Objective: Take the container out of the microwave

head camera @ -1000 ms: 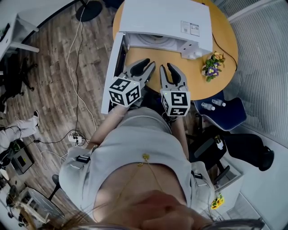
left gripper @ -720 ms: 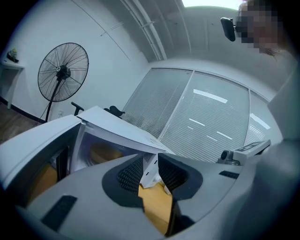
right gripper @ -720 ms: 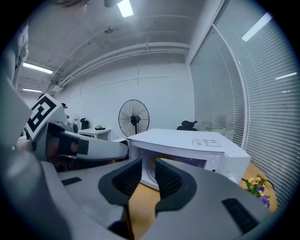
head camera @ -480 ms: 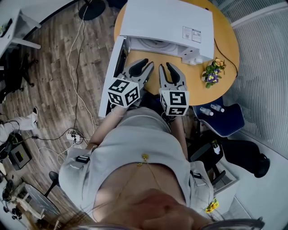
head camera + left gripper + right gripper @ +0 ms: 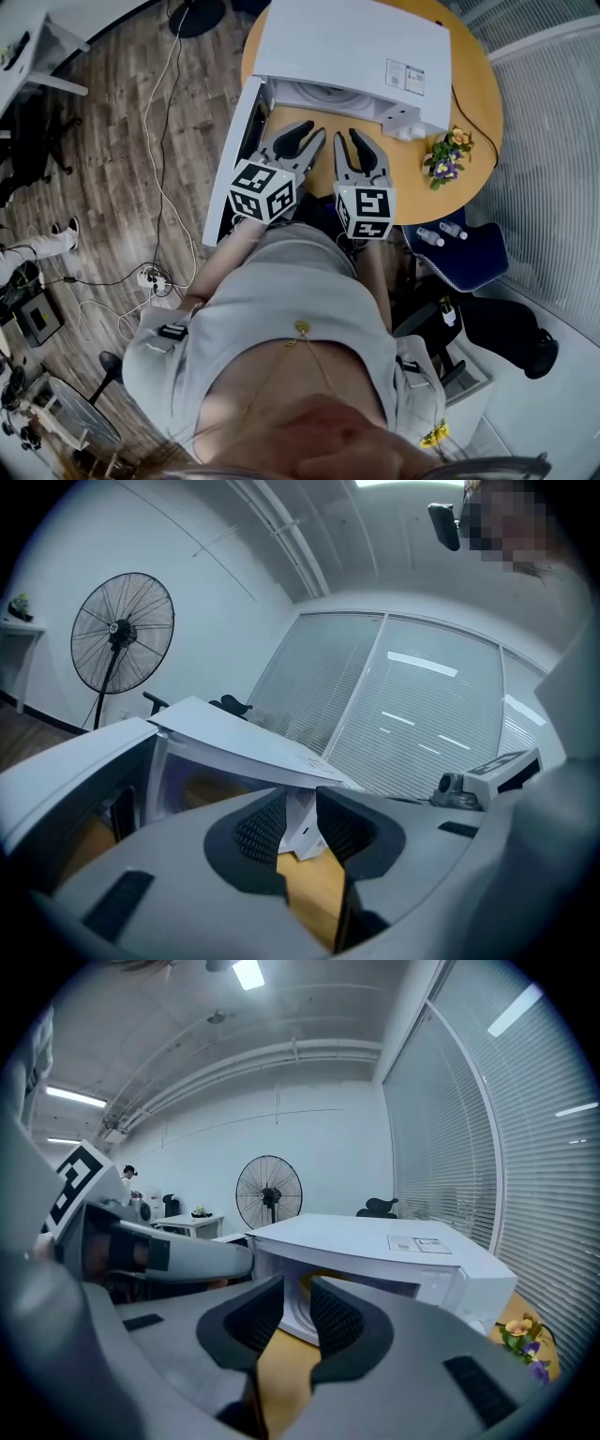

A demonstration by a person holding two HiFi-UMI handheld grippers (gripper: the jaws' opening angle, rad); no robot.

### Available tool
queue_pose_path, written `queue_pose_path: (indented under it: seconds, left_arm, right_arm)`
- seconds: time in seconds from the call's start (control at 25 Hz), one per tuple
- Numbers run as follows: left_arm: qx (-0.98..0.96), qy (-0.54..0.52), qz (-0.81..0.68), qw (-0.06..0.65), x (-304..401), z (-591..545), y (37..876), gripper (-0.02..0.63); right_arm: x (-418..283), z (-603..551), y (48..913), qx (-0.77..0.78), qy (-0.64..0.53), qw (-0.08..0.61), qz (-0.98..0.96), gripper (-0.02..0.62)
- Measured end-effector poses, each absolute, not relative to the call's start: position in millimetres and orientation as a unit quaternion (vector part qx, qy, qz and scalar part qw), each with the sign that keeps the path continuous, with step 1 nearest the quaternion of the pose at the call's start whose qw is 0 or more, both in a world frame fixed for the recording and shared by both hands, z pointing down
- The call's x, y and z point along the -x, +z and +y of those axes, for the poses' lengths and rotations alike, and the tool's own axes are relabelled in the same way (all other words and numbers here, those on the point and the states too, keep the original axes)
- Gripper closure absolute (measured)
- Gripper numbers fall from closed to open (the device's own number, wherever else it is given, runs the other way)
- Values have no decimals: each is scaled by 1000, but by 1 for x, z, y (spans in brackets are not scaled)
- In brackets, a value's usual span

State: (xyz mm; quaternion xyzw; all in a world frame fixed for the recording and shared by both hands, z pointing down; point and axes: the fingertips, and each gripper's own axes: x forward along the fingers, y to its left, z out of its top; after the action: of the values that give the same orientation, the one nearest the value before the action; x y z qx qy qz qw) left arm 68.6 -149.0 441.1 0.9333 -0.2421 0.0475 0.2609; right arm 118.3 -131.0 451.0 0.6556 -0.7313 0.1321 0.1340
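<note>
The left hand-held gripper (image 5: pixel 310 134) and the right hand-held gripper (image 5: pixel 346 140) are held just before the open microwave (image 5: pixel 352 42), jaws parted a little, nothing gripped. The container is not clearly made out; only a pale round shape (image 5: pixel 328 91) is seen inside. It is judged light, stiff and smooth, best taken by the rim. A narrow strip of round wooden desk (image 5: pixel 469 89) is offered in front; a fan (image 5: pixel 269 1192) stands beyond.
</note>
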Motion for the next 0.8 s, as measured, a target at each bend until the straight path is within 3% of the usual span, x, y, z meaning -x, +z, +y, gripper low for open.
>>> queue_pose_path:
  seconds: [0.8]
  left_arm:
    - [-923,61,-266,271,-63,-167,455,503]
  right_arm:
    - [-130,-162,472,-642,142,154,-737,499]
